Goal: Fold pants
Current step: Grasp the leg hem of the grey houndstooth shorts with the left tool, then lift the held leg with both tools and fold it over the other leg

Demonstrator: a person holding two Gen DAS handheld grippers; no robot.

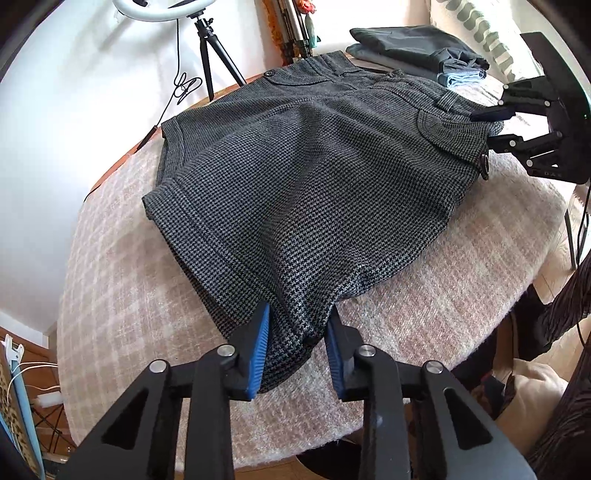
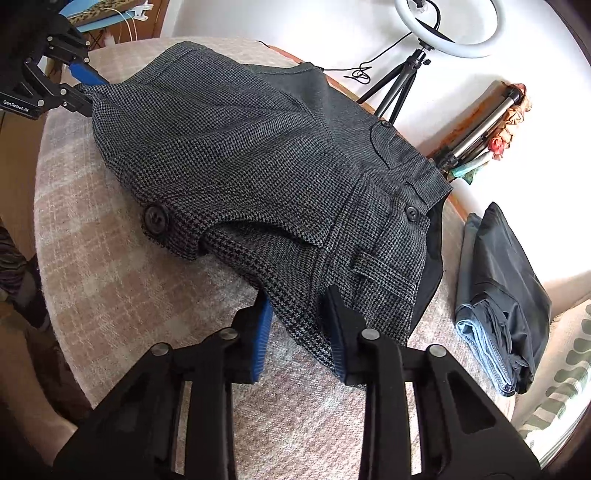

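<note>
Table: round top under a pink-and-cream checked cloth [image 1: 122, 258], carrying everything else.
Shorts: dark houndstooth shorts [image 1: 295, 177], the task's garment, lie across the middle of the table, seemingly already doubled leg over leg; hem end at the left gripper, waistband at the right gripper.
Stack: folded dark and blue garments [image 2: 498, 295] sit at the far right of the table, apart from the shorts.
Ring light: ring light on a tripod [image 2: 447, 29] stands beyond the far edge.
Left gripper: left gripper [image 1: 297, 332] has its blue-padded jaws partly open astride the near hem corner, cloth bunched between them; whether the pads actually press it I cannot tell.
Right gripper: right gripper [image 2: 301, 321] straddles the waistband corner the same way, jaws partly apart with fabric between; a firm grip cannot be confirmed.
Button: large dark button [image 2: 156, 218] on a tab at the side nearest the right gripper.
Risk: if either pinch catches only the top layer, lifting would peel the layers apart and spoil the fold.
Risk: thick wool could slip from half-closed pads mid-carry.
Risk: uneven lifting would skew the edges, and the checked cloth could drag along if pinched too.
</note>
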